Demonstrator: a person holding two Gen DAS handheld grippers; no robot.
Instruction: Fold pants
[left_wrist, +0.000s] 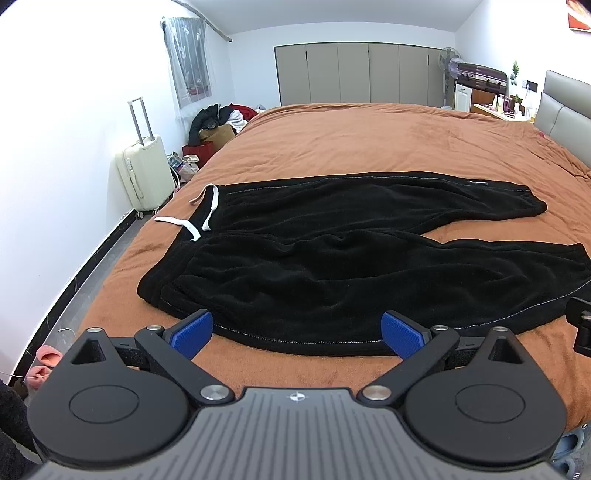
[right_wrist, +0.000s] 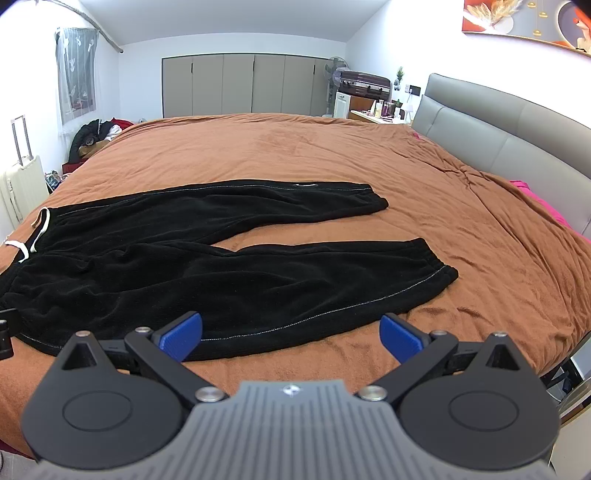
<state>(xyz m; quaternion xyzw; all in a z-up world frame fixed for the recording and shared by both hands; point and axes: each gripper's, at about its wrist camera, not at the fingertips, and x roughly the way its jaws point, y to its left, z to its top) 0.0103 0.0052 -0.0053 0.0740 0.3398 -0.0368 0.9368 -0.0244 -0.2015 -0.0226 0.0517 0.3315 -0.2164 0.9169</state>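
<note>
Black pants (left_wrist: 332, 251) lie flat before the spread left tool (left_wrist: 297, 334).

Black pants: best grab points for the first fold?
Likely the near leg's outer seam edge, approached low from the bed's near side. The pants lie flat, legs apart; left tool near the hip, right tool toward the cuff.

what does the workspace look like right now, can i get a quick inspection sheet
surface: bed with brown blanket, lightly creased
job's things: black pants laid flat and unfolded, legs apart, white drawstring loose at the waistband
clutter: pink cloth by the grey headboard
grippers: left gripper open over the pants' near edge; right gripper open at the near leg's edge
cables: nothing seen
surroundings: cream suitcase, clothes pile, wardrobe, fan
</note>
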